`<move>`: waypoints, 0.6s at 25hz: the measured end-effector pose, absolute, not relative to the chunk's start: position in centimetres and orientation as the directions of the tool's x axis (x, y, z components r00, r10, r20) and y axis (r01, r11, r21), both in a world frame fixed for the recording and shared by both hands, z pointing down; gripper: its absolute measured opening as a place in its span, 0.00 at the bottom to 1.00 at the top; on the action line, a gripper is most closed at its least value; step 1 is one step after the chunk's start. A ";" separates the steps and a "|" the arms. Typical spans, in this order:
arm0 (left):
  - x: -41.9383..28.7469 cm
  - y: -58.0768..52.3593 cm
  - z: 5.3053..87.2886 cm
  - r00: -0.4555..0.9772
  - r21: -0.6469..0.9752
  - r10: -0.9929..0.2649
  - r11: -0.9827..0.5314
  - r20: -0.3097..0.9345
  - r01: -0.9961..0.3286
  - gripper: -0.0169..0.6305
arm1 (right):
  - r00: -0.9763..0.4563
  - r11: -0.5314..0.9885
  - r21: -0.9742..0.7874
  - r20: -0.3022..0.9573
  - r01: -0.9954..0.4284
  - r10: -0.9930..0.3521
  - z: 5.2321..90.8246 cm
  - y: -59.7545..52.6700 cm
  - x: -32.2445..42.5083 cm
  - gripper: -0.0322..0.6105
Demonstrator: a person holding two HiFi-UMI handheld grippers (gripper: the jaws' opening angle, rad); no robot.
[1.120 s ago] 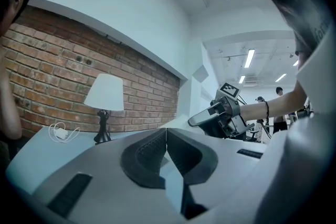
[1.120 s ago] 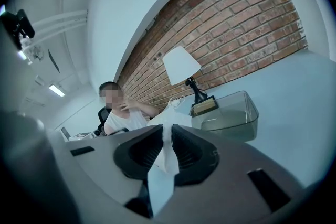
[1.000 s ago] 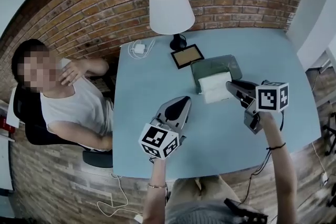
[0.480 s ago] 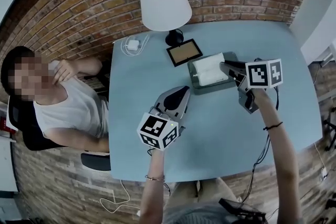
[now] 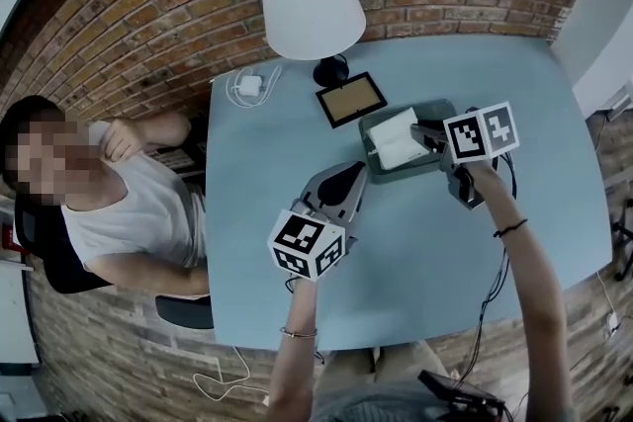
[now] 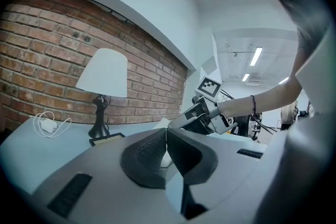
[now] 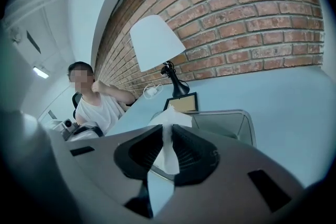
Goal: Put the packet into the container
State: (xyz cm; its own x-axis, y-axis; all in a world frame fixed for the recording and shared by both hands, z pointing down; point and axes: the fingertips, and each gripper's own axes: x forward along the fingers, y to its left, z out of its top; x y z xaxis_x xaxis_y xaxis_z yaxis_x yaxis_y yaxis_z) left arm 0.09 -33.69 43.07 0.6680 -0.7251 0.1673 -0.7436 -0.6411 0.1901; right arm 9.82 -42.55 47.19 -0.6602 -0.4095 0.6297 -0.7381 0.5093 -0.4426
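Red-brown brick wall (image 5: pixel 148 5) backs a pale blue table (image 5: pixel 415 252), where a white-shaded lamp on a dark stem (image 5: pixel 310 0), a small dark-framed picture (image 5: pixel 350 99) and a white charger with its coiled cable (image 5: pixel 249 85) stand near the far edge. The right gripper (image 5: pixel 415 128) has its jaws pressed on the white flat packet (image 5: pixel 398 137). In the right gripper view the pads stand narrowly apart with the packet's thin edge (image 7: pixel 169 144) pinched upright between them and its upper corner splaying out past the tips. From the head view the packet sits over the opening of the grey-green rectangular container (image 5: pixel 432 106), slanted, with its near end at the jaws. Whether it touches the container's floor cannot be told. In the right gripper view the container's rim (image 7: pixel 231 126) shows just beyond the jaws. The left gripper (image 5: pixel 348 175) hangs above the bare table nearer the person, apart from the container, its jaws brought together at the tips (image 6: pixel 166 131) with nothing between them. A seated person in a white shirt (image 5: pixel 129 212) is beside the table's left side.
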 end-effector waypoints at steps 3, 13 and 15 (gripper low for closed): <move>0.0 -34.1 43.5 0.668 0.203 -0.724 -0.637 0.171 -0.743 0.04 | -0.637 0.504 -0.422 0.659 -0.753 -0.401 48.2 -43.1 9.9 0.16; 0.3 -34.6 44.2 0.675 0.225 -0.717 -0.639 0.172 -0.736 0.04 | -0.536 0.542 -0.301 0.767 -0.785 -0.352 51.0 -43.6 10.0 0.16; 0.1 -34.7 44.3 0.675 0.224 -0.717 -0.639 0.175 -0.736 0.04 | -0.524 0.552 -0.289 0.785 -0.782 -0.330 51.4 -43.8 9.7 0.16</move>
State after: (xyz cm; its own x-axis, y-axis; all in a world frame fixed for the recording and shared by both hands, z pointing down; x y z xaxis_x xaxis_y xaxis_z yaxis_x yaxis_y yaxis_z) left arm 0.15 -34.74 44.33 0.6752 -0.7166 0.1749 -0.7360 -0.6387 0.2243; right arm 9.73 -43.79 51.40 -0.5238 -0.3301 0.7853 -0.7819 0.5522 -0.2894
